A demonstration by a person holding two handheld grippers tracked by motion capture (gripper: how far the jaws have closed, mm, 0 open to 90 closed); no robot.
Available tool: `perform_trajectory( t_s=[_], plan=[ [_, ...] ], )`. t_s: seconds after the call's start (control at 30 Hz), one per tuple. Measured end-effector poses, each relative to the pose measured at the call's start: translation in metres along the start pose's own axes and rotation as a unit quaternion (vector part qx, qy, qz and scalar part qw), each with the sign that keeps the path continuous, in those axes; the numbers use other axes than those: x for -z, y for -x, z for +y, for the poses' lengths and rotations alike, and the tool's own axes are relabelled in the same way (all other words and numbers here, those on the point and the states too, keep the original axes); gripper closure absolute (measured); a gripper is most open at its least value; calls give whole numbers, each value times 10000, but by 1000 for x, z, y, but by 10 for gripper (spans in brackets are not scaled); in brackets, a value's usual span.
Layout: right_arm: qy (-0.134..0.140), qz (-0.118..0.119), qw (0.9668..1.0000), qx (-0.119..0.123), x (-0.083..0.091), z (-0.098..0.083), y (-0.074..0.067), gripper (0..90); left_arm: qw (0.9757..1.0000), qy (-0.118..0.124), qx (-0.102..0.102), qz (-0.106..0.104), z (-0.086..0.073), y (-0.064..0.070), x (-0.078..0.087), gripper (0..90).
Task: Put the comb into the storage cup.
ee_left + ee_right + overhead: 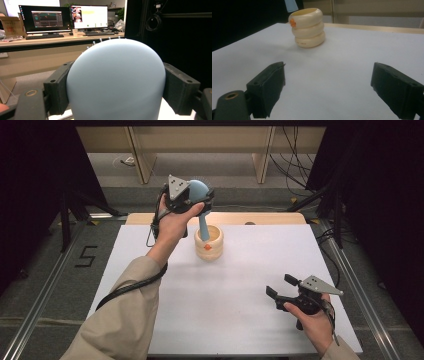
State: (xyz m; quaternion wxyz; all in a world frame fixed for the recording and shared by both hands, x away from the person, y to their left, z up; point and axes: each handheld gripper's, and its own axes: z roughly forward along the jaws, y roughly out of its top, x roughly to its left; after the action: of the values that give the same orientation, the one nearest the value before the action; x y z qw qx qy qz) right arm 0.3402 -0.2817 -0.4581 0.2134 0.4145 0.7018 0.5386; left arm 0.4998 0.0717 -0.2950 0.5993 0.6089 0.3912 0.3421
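— Gripping anything at the far end of the table?

— Yes. The left gripper (200,195) is clamped on the rounded head of a pale blue, mushroom-shaped plastic piece (199,192). In the left gripper view, both black jaws press against the sides of that smooth blue dome (116,80).

— And where does the blue piece sit?

— Its narrow stem (204,227) points down into the open top of a cream-coloured holder made of three stacked rounded rings (209,245), which carries a small orange mark (207,247) on its side. The holder stands on the white tabletop (225,310), near the far edge and just right of the left hand (172,222). Whether the stem touches the inside of the holder, I cannot tell.

— What about the other tool?

— The right gripper (280,286) is held low over the near right part of the table, well apart from the holder. Its jaws stand wide apart with only bare white surface between them; the right gripper view looks across the table at the ringed holder (308,27) farther off.
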Motion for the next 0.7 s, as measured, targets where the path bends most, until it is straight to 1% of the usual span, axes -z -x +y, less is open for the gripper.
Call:
perform_trajectory(
  t_s=[0.17, 0.2, 0.3, 0.33, 0.57, 0.7],
  plan=[
    [4, -1, 10000, -1, 0, 0, 0, 130, 10000, -13, -16, -6, -1, 0, -2, 197],
    [5, 2, 10000, 1, 0, 0, 0, 130, 10000, -13, 21, -16, -2, 0, -3, 197],
    [12, 3, 10000, 4, 0, 0, 0, 130, 10000, -18, 37, -28, -2, 0, -4, 197],
    [8, 7, 10000, 6, 0, 0, 0, 130, 10000, -20, 0, -16, -2, 0, -5, 197],
    [22, 13, 10000, 2, 1, 1, 0, 131, 10000, 29, 1, -64, -3, 2, -8, 197],
    [15, 14, 10000, -8, 1, 1, 0, 130, 10000, 21, -55, -68, -2, 4, -10, 197]
  ],
)
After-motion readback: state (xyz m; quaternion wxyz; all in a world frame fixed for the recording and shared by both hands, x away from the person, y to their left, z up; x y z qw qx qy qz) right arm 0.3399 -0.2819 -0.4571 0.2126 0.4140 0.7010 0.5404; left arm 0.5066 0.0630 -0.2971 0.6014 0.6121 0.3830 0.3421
